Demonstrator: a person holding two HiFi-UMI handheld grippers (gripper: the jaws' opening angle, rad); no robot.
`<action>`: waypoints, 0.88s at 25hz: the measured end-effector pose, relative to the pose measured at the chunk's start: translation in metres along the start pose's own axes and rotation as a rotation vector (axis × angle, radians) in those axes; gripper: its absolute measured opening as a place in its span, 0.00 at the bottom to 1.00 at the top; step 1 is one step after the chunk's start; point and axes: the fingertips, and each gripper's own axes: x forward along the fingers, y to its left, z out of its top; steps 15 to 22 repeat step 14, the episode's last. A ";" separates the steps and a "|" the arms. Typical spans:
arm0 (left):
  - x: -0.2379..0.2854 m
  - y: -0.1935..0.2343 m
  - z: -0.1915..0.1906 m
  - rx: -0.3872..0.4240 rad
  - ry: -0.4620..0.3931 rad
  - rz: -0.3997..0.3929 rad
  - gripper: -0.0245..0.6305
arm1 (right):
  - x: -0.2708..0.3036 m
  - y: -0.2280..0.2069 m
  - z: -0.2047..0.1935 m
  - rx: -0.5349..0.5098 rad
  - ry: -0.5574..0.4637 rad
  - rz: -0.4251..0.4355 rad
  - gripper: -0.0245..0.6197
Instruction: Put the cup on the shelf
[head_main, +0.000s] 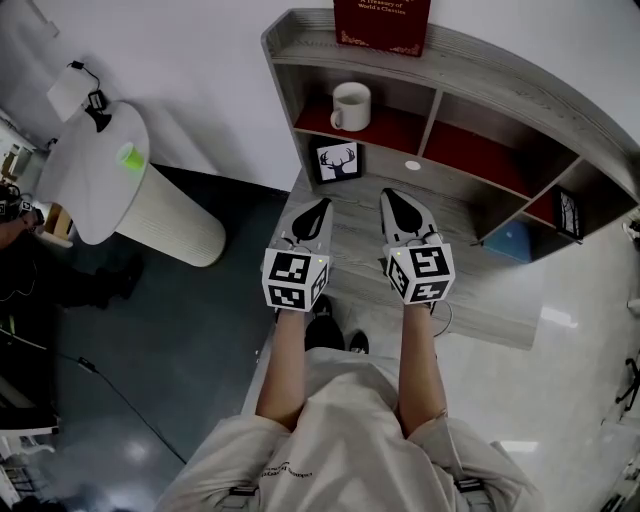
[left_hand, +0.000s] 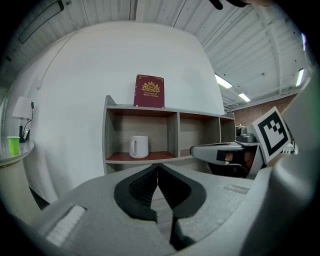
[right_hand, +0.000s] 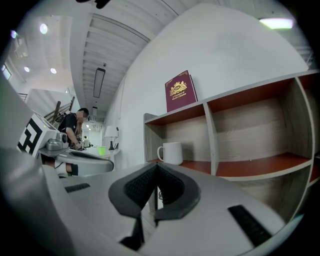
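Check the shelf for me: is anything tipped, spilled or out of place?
Nothing stands out. The white cup stands upright in the upper left compartment of the shelf, the red book upright on top. The left gripper and right gripper are shut and empty.

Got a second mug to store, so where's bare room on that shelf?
The red-floored compartment right of the white cup is bare; the cup leaves room on its own right. The shelf top is free right of the red book. The deer picture crowds the lower-left nook.

Your beige short-sleeved shirt (head_main: 340, 440) fills the lower frame; your grey left claw (head_main: 321, 205) and right claw (head_main: 394, 197) carry black-and-white marker cubes (head_main: 295, 280).
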 end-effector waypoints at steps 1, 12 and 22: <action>0.000 -0.001 0.001 -0.001 -0.003 -0.002 0.05 | -0.001 0.000 0.001 -0.001 -0.002 -0.001 0.06; 0.002 -0.017 -0.004 -0.007 0.000 -0.027 0.05 | -0.016 -0.001 0.006 -0.021 -0.046 0.000 0.06; 0.001 -0.019 -0.003 -0.006 -0.002 -0.030 0.05 | -0.018 -0.001 0.007 -0.021 -0.055 -0.006 0.06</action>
